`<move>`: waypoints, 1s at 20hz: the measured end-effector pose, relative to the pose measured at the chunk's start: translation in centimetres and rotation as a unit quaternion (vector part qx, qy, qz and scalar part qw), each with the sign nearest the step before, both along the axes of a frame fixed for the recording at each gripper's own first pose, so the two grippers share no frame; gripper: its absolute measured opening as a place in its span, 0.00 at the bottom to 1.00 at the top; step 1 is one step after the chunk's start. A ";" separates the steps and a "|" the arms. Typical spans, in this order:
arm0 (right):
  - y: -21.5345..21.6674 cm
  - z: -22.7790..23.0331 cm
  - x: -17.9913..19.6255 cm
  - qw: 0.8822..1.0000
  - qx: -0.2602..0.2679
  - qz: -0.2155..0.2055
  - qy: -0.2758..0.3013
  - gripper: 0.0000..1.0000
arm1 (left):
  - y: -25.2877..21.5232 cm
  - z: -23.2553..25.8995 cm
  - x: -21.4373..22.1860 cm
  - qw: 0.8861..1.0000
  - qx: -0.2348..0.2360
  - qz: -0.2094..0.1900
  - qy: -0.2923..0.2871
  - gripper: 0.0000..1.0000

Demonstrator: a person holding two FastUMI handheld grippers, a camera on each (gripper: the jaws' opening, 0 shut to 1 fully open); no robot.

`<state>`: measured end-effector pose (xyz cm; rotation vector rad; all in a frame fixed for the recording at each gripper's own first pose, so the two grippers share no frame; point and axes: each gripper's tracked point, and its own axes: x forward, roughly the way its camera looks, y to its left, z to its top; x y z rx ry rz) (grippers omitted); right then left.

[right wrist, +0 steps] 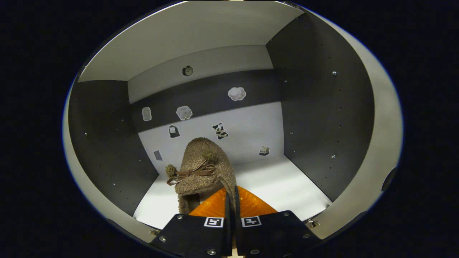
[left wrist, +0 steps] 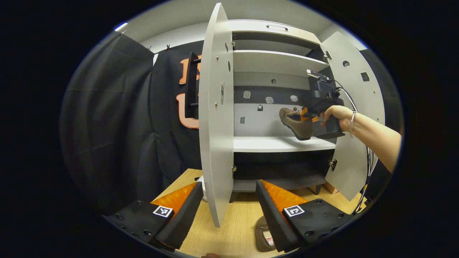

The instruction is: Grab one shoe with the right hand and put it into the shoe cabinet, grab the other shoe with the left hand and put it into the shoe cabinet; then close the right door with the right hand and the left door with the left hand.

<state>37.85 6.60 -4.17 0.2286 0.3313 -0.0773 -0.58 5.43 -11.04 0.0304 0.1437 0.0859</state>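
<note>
Brown fleecy slipper (right wrist: 200,168), bow and pompoms on the upper; soft, light, compressible, judged unlikely to slip from a pinch. Location: centre of the right gripper view, clamped at its heel edge by the right tongs (right wrist: 232,200), whose fingers press together on the fabric. It hangs above the white middle shelf (right wrist: 287,190), inside the shoe cabinet (left wrist: 276,61); whether the sole touches the shelf cannot be told.

Second shoe (left wrist: 264,234): brown, lying on the wooden worktop (left wrist: 233,222) at the lower centre of the left gripper view, partly hidden behind one finger. Best hold is judged to be the collar or heel rim, where the pile thins.

Left tongs (left wrist: 226,204): released, fingers spread wide, holding nothing, low over the worktop.

Edges: left door (left wrist: 215,118) stands edge-on at frame centre, its lower corner just above the worktop between the spread fingers; a likely snag. Right door (left wrist: 353,114) swung open at the right of the frame, beside the person's hand (left wrist: 335,114).

Open room: shelf bare to the right of the slipper; dark side walls near on both sides.
</note>
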 end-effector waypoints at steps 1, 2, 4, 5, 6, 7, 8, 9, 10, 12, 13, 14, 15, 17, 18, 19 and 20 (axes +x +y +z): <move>-0.1 -0.7 0.7 1.000 0.004 -0.003 0.009 0.04 | 0.0 -0.2 0.1 1.000 -0.001 0.000 0.003 0.96; -0.4 -1.1 1.4 1.000 0.004 -0.007 0.013 0.04 | 0.0 -0.4 0.2 1.000 -0.002 -0.002 0.006 0.96; -0.5 -1.8 1.8 1.000 0.004 -0.012 0.022 0.06 | -0.2 -0.5 0.3 1.000 0.000 -0.006 0.008 0.96; -0.5 -1.8 1.8 1.000 0.005 -0.011 0.024 0.07 | -0.2 -0.5 0.5 1.000 0.002 -0.007 0.009 0.96; -0.4 -1.8 1.8 1.000 0.006 -0.008 0.024 0.10 | -0.4 -0.5 0.5 1.000 0.003 -0.009 0.009 0.96; -0.2 -1.5 1.6 1.000 0.005 -0.003 0.019 0.16 | -0.5 -0.5 0.7 1.000 0.003 -0.010 0.009 0.96; -0.2 -0.7 1.4 1.000 0.002 -0.001 0.007 0.19 | -0.6 -0.5 0.7 1.000 0.001 -0.013 0.009 0.96; -0.4 0.1 1.3 1.000 0.001 -0.003 -0.005 0.24 | -0.7 -0.5 0.8 1.000 0.000 -0.014 0.010 0.96; -0.2 0.6 0.8 1.000 0.002 0.000 -0.010 0.16 | -0.9 -0.6 0.7 1.000 -0.003 -0.017 0.011 0.96; -0.3 1.0 -0.8 1.000 -0.012 0.006 -0.013 0.32 | -1.3 -0.6 0.6 1.000 -0.007 -0.023 0.012 0.96; -0.2 1.4 -1.6 0.999 -0.024 0.010 -0.019 0.37 | -1.5 -0.5 0.6 1.000 -0.008 -0.026 0.012 0.96; -0.1 1.9 -2.6 0.999 -0.035 0.014 -0.027 0.42 | -1.7 -0.7 0.4 0.999 -0.008 -0.030 0.013 0.96; 0.1 2.3 -3.7 0.998 -0.044 0.019 -0.035 0.49 | -1.8 -0.7 0.4 0.999 -0.007 -0.033 0.013 0.96; 0.5 2.9 -6.1 0.997 -0.053 0.028 -0.050 0.59 | -2.0 -0.8 0.2 0.999 -0.006 -0.035 0.014 0.96; 0.6 3.4 -7.3 0.996 -0.058 0.031 -0.058 0.63 | -2.2 -0.9 0.0 0.999 -0.007 -0.036 0.014 0.96; 0.5 3.8 -8.6 0.995 -0.065 0.031 -0.068 0.71 | -2.4 -1.0 -0.1 0.999 -0.009 -0.038 0.016 0.96; 0.3 4.2 -9.8 0.994 -0.070 0.032 -0.077 0.75 | -2.6 -1.2 -0.4 0.999 -0.009 -0.040 0.018 0.96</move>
